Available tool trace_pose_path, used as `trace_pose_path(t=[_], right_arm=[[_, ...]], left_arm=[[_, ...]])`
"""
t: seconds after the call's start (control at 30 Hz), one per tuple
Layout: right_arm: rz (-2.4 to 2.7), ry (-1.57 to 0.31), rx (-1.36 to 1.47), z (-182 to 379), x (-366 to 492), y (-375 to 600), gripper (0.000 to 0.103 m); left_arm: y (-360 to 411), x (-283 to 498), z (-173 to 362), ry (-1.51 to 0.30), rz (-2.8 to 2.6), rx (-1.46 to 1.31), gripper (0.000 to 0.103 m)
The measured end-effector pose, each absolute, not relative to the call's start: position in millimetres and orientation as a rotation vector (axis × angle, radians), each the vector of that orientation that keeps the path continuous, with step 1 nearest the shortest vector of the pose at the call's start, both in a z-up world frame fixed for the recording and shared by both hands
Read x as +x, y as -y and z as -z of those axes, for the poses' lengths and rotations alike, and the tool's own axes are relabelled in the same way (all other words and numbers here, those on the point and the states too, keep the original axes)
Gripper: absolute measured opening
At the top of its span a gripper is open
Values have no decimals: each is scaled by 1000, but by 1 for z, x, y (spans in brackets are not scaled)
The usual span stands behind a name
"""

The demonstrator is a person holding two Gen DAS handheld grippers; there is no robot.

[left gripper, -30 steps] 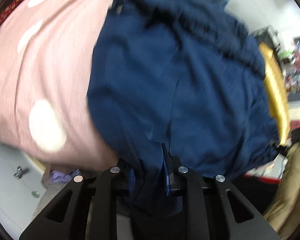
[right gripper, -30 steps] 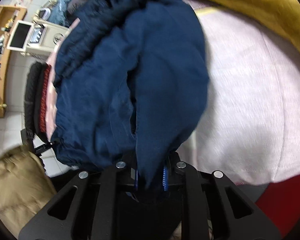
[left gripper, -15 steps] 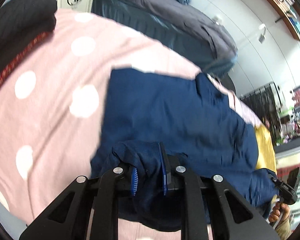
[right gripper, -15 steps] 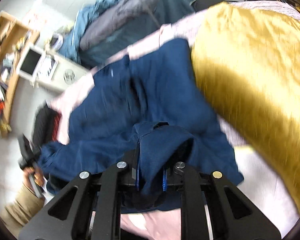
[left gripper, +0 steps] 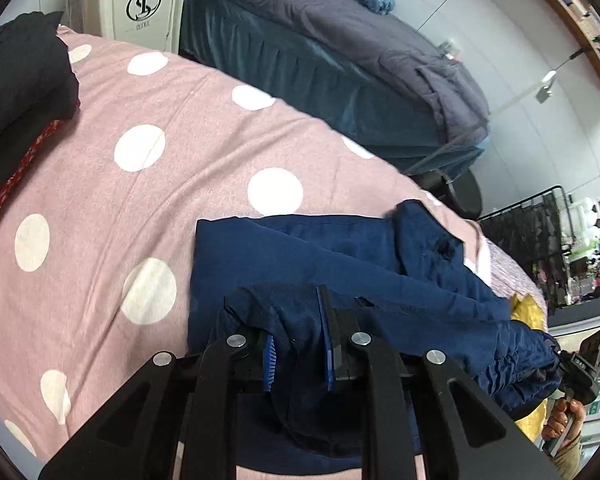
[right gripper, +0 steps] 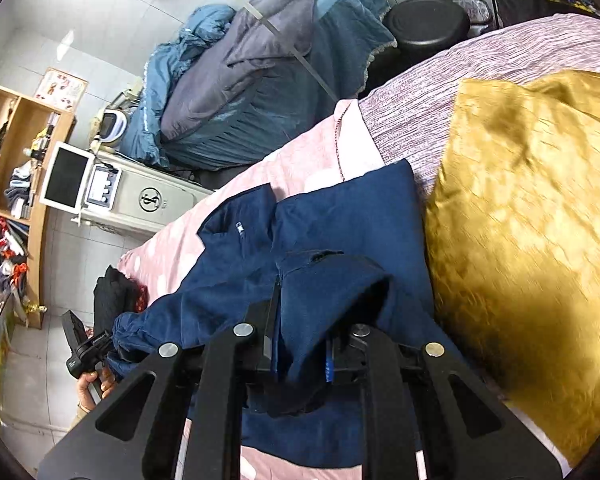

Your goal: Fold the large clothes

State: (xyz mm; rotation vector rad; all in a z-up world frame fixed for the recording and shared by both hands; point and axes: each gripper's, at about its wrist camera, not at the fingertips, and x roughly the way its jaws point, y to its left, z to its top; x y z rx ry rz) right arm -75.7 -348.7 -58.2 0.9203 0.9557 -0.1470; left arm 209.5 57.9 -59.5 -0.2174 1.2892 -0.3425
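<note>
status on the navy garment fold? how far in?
Done: navy garment lies partly spread on the polka-dot bedspread. In hand: left tool and right tool each pinch a bunched edge. Left: laying that edge down, further folds; the yellow fabric looks untouched.

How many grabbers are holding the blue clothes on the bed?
2. The left gripper pinches one bunched edge of the blue garment near the polka-dot sheet; the right gripper pinches another edge beside the gold cloth.

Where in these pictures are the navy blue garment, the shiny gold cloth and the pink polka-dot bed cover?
navy blue garment (left gripper: 300, 256): left wrist view, flat upper panel.
shiny gold cloth (right gripper: 532, 200): right wrist view, middle of its surface.
pink polka-dot bed cover (left gripper: 204, 132): left wrist view, bare pink area.
</note>
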Motion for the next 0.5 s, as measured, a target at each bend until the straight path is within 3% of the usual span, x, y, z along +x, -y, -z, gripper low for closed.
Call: trace_pose_path(t=[0.33, 0.5], right_arm=[[180, -1038, 1130, 120, -28, 385, 18], [169, -1045, 1268, 141, -23, 401, 22]], left_arm=[[-64, 260, 122, -1497, 274, -422, 22], [-88, 275, 128, -1560, 306, -703, 34]])
